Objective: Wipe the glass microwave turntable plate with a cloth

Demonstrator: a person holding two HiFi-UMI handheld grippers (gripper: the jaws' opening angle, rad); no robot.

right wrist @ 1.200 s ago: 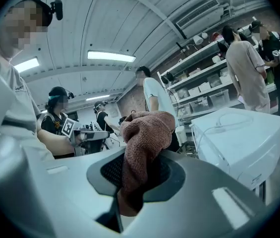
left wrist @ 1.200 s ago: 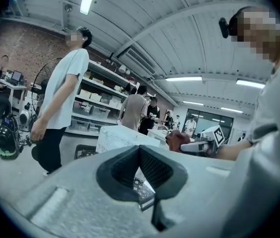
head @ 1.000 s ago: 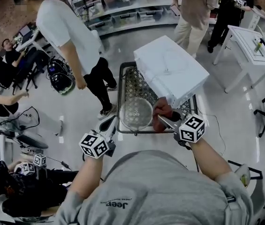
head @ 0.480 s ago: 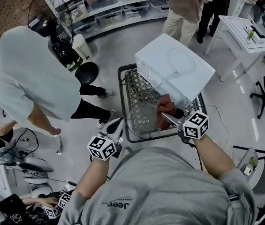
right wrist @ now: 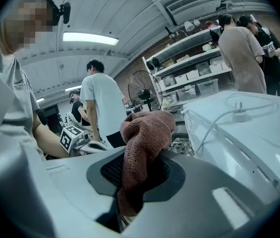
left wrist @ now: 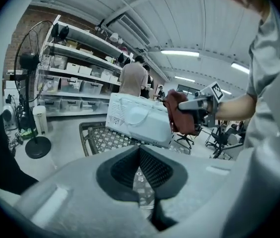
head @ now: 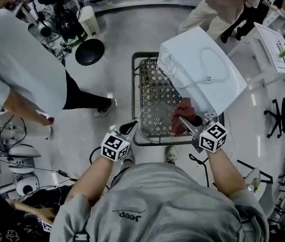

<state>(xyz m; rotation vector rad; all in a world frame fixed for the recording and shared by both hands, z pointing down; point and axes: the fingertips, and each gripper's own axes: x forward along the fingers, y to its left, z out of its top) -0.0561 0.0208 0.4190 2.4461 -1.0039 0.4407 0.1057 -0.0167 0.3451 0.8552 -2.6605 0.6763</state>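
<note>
1. The left gripper (head: 130, 128) was closed tight on the edge of the glass plate (head: 156, 121).
2. The plate was held up over the wire cart (head: 152, 84).
3. The right gripper (head: 185, 124) was pinching a red cloth (head: 184, 111).
4. The cloth was right at the plate's right side.
5. A white microwave (head: 203, 74) sat on the cart.

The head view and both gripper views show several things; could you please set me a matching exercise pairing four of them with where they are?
Things:
1 cloth
2 glass plate
3 microwave
4 fan

Places:
A on the mesh cart
B clamped in the left gripper
C standing on the floor
D clamped in the right gripper

Pairs: 1-D, 2-B, 3-A, 4-C.
</note>
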